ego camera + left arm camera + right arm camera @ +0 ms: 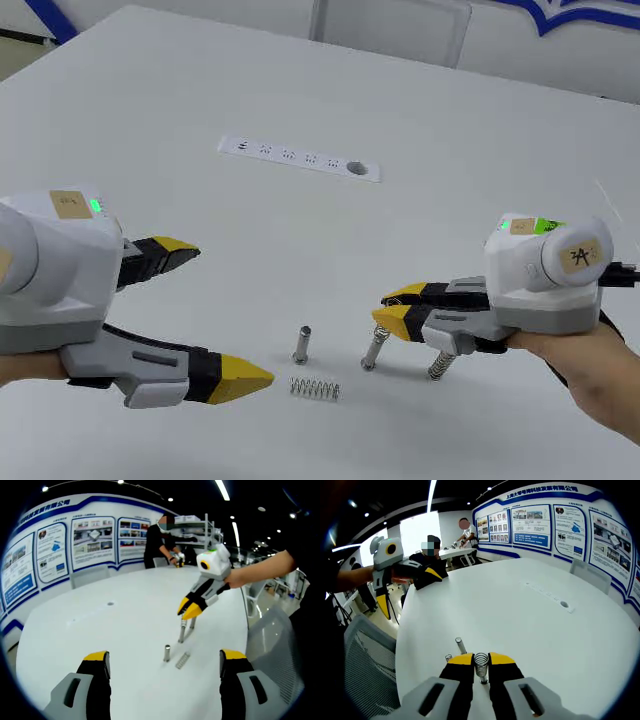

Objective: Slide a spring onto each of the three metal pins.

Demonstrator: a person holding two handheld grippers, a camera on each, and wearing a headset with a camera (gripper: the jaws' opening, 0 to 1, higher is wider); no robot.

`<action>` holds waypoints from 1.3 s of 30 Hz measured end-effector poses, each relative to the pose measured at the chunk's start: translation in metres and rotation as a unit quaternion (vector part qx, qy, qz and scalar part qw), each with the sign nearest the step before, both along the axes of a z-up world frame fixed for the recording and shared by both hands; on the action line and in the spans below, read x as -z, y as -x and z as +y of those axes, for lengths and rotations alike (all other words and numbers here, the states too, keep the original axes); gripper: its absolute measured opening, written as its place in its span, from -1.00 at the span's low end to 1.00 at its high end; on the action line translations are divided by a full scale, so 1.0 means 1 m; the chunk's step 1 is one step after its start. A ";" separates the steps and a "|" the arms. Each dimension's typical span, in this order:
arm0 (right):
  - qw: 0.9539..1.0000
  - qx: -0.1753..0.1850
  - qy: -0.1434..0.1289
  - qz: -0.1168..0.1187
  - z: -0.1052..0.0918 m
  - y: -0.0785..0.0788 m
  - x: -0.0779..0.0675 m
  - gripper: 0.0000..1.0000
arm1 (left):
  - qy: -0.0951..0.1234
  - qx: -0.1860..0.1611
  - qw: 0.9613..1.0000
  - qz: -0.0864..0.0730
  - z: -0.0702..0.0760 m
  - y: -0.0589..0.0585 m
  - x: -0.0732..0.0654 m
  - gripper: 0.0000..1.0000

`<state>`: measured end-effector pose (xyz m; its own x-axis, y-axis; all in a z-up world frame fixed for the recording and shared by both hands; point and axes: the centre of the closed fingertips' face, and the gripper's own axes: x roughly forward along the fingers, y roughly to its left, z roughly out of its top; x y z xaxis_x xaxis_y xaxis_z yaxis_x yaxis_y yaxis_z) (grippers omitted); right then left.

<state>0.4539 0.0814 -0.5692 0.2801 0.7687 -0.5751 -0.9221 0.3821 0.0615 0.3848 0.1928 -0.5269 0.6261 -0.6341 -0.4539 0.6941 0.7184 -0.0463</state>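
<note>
Three metal pins stand on the white table [300, 240]. The left pin [301, 344] [167, 652] [460, 645] is bare. A loose spring [315, 388] [183, 660] lies flat in front of it. My right gripper [393, 307] [481, 656] [190, 611] is shut on a spring [480, 665] [381, 331] at the top of the middle pin [372, 355] [182, 631]. The right pin [440, 364] carries a spring and stands under that gripper's body. My left gripper [225, 313] [165, 662] is open wide, left of the pins, holding nothing.
A white power strip [300, 158] [547, 594] lies flat farther back on the table. A chair [390, 25] stands at the far edge. Two people [432, 550] are at another table in the background. A mesh chair back [365, 665] is beside my table.
</note>
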 end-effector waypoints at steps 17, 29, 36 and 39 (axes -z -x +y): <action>1.000 0.006 0.026 0.004 -0.003 -0.003 0.032 -0.78 | 0.038 -0.024 0.999 -0.008 0.000 0.003 -0.002 0.86; 0.999 0.008 0.039 0.001 0.000 -0.001 0.052 -0.77 | 0.029 -0.026 0.999 -0.002 -0.005 0.006 0.006 0.84; 0.999 0.003 0.048 0.002 0.000 0.005 0.061 -0.77 | 0.023 -0.017 1.000 0.005 -0.014 0.013 0.011 0.84; 0.999 0.000 0.048 0.000 0.000 0.007 0.061 -0.77 | 0.024 -0.017 1.000 0.006 -0.015 0.015 0.011 0.84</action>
<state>0.4474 0.0811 -0.6300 0.2800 0.7098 -0.6464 -0.9219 0.3866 0.0252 0.3702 0.1783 -0.5376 0.6425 -0.6330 -0.4318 0.6679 0.7389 -0.0893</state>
